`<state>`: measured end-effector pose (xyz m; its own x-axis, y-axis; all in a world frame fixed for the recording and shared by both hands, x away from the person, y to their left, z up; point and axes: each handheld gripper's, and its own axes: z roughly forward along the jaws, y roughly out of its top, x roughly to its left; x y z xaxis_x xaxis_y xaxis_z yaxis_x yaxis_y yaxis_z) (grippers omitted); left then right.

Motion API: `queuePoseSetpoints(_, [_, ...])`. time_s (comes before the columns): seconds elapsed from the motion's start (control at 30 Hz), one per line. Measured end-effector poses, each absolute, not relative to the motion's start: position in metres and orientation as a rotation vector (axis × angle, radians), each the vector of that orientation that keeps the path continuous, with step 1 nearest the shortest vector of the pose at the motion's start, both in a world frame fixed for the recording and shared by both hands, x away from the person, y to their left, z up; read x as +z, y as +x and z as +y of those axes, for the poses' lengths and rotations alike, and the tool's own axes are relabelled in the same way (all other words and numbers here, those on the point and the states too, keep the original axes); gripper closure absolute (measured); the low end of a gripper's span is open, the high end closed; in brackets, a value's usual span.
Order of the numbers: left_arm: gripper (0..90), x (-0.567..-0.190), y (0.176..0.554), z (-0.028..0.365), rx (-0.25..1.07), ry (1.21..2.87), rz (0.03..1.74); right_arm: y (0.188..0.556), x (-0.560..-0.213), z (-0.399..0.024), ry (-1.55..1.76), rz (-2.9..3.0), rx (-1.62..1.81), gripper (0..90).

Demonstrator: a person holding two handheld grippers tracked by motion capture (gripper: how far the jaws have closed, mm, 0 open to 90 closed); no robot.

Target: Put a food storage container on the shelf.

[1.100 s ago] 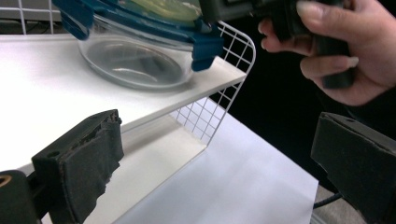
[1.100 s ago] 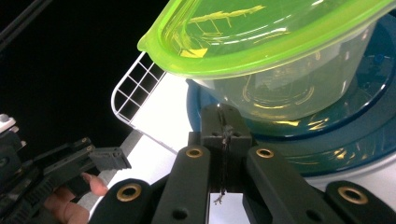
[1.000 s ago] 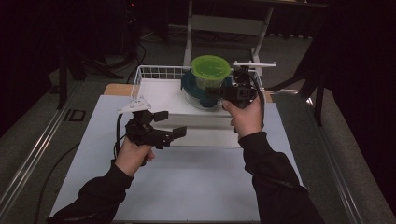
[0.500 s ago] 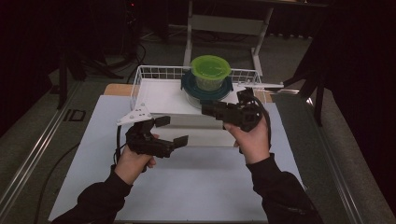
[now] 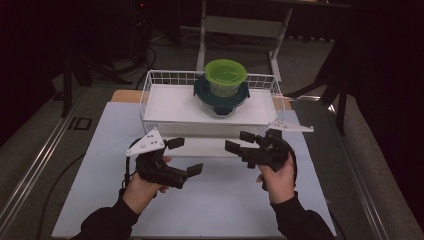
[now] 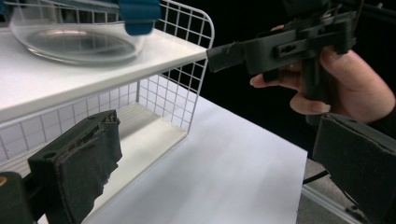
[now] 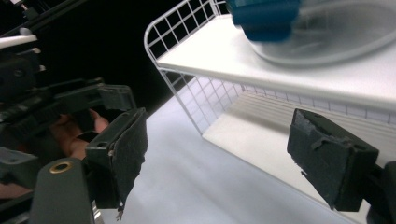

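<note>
Left gripper [image 5: 189, 156]: I am holding it low over the white table [image 5: 100, 150], in front of the rack's left half; its fingers are standing wide with nothing between them.
Right gripper [image 5: 239, 141]: I am holding it in front of the rack's right half; its fingers have just been opening, are now standing wide, and are gripping nothing.
Facing: the two grippers are pointing toward each other, well apart, each appearing in the other's gripper view.
White wire rack with a white shelf board [image 5: 165, 102]: sitting at the far side of the table, just beyond both grippers.
Clear glass bowl with a dark teal clip lid [image 5: 222, 97]: resting on the upper shelf, right of centre.
Round green translucent lidded container [image 5: 225, 75]: stacked on the teal lid, upright.
Lower shelf [image 6: 144, 135]: lying under the board, bare where I can see it.
</note>
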<state>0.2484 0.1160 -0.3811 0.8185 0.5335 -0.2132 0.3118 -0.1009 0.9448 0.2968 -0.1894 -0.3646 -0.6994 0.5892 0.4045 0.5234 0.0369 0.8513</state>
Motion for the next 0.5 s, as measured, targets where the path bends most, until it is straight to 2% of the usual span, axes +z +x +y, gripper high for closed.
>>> queuePoseSetpoints(0.5, [0.8, -0.431, 0.229, 0.100, 0.174, 1.800, 0.622, 0.279, -0.433, -0.212, 1.239, 2.253, 1.676, 19.7])
